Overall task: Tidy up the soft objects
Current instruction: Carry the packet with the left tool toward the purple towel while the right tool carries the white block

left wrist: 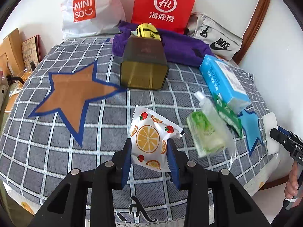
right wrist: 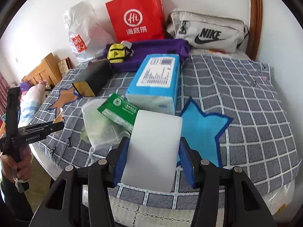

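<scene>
My left gripper (left wrist: 149,151) is shut on a white packet with orange and strawberry prints (left wrist: 151,138), held above the checked cloth near an orange star patch (left wrist: 75,94). My right gripper (right wrist: 153,157) is shut on a white sponge block (right wrist: 153,149), held beside a blue star patch (right wrist: 204,130); the block also shows in the left wrist view (left wrist: 271,132). A blue tissue pack (right wrist: 157,79), a green packet (right wrist: 121,109) and a mesh bag with a green bottle (right wrist: 96,124) lie just ahead.
A dark tin box (left wrist: 144,66) lies on its side mid-table. A purple towel (left wrist: 180,47) with a yellow pouch (left wrist: 147,31) lies behind it. A red paper bag (left wrist: 164,5), a Miniso plastic bag (left wrist: 85,9) and a grey Nike bag (right wrist: 208,32) stand by the wall.
</scene>
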`<state>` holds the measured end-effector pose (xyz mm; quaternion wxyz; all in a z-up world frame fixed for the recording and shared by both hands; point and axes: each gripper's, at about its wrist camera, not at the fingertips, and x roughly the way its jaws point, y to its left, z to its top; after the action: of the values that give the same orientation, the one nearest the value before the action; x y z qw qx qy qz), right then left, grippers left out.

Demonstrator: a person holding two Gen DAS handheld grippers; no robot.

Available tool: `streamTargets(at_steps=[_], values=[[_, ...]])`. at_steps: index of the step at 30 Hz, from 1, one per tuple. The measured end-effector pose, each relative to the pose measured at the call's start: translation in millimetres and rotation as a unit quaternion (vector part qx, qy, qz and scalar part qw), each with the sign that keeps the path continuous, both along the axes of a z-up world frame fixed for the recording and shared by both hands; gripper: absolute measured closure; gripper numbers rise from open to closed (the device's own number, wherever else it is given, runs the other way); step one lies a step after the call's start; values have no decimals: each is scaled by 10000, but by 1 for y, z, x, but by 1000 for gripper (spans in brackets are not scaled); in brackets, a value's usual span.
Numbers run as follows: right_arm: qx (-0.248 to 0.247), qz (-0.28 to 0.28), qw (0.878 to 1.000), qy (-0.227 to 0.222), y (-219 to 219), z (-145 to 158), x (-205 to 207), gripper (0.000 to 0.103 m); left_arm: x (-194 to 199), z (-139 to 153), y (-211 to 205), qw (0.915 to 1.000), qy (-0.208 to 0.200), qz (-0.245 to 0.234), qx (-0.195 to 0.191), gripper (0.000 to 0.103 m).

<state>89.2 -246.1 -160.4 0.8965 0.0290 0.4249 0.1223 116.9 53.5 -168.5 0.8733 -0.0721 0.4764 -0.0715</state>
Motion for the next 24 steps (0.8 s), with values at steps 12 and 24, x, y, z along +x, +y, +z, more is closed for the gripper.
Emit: streamTargets(at_steps=[12,24], values=[[254,243,9987,-362,1,46,44,51,40,48,-2,9993,-344,35,-168,69],[324,247,9972,-630,8,76,115,51,111,76,-3,9981,-356,38,-511,69]])
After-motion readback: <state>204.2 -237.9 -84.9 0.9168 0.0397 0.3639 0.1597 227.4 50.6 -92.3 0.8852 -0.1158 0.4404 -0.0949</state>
